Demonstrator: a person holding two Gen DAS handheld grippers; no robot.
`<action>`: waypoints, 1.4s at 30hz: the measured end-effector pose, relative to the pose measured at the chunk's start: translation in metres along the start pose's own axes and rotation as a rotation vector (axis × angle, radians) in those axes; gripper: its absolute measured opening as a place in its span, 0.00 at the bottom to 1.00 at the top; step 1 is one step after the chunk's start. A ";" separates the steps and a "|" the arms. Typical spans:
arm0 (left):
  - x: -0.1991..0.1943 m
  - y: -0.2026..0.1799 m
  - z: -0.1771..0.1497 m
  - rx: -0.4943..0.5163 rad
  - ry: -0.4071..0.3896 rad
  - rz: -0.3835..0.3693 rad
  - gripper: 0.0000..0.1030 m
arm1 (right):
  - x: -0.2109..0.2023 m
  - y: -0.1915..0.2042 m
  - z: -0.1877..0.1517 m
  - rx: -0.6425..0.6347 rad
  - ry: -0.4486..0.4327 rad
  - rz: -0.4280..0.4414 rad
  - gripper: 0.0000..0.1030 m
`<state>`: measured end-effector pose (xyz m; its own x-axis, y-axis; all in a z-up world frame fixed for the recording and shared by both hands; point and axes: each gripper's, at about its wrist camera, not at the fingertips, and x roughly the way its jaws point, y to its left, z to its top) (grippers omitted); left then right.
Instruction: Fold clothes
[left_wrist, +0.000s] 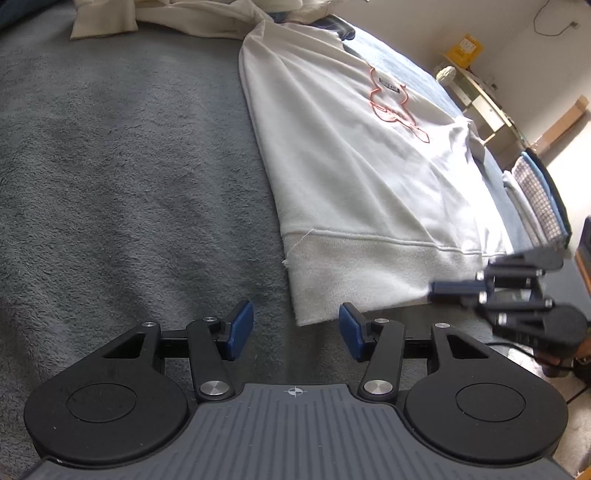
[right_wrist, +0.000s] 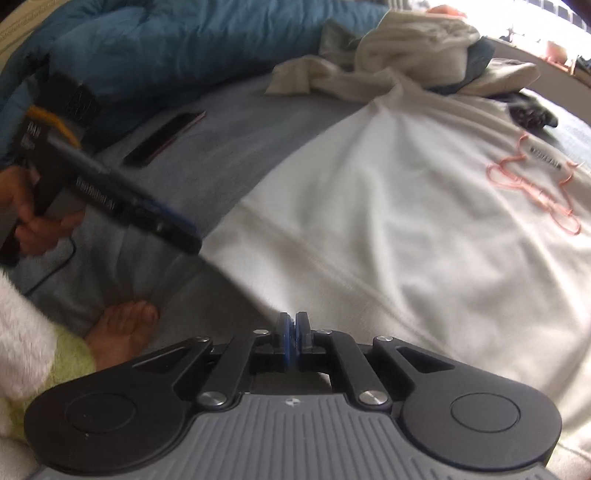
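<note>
Grey fleece bedding (left_wrist: 110, 166) is your work surface, with the white sweatshirt (left_wrist: 351, 166) spread flat across it, printed side up and ribbed hem (left_wrist: 362, 273) toward you. Starting at the left, your left gripper (left_wrist: 295, 330) hovers just short of the hem's near-left corner with its blue pads standing apart and nothing between them; that corner is not yet taken. Further right along the hem, your right gripper (right_wrist: 294, 339) has its pads pressed together at the fabric's near edge; whether they have pinched cloth or only met each other, the pictures do not settle. Beyond lies a heap of unfolded cream clothing (right_wrist: 399, 55). This looks like the opening of the fold: securing both hem corners. Next, ease the left pads around the corner and close; check the right grip before lifting toward the collar.
</note>
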<state>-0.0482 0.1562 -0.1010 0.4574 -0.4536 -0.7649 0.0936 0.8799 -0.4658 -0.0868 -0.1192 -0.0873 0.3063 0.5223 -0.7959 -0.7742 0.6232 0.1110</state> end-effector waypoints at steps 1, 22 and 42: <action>0.000 0.000 0.001 -0.001 0.000 -0.001 0.50 | -0.001 0.000 -0.003 0.001 0.013 -0.002 0.03; 0.004 -0.046 0.009 0.215 -0.089 0.055 0.50 | -0.051 -0.062 -0.029 0.590 -0.026 -0.088 0.10; 0.025 -0.034 0.012 0.251 0.007 0.172 0.53 | -0.109 -0.147 -0.030 0.730 -0.157 -0.471 0.08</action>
<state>-0.0293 0.1164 -0.0985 0.4791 -0.2951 -0.8267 0.2311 0.9510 -0.2056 -0.0229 -0.2858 -0.0348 0.6184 0.1577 -0.7699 -0.0175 0.9822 0.1871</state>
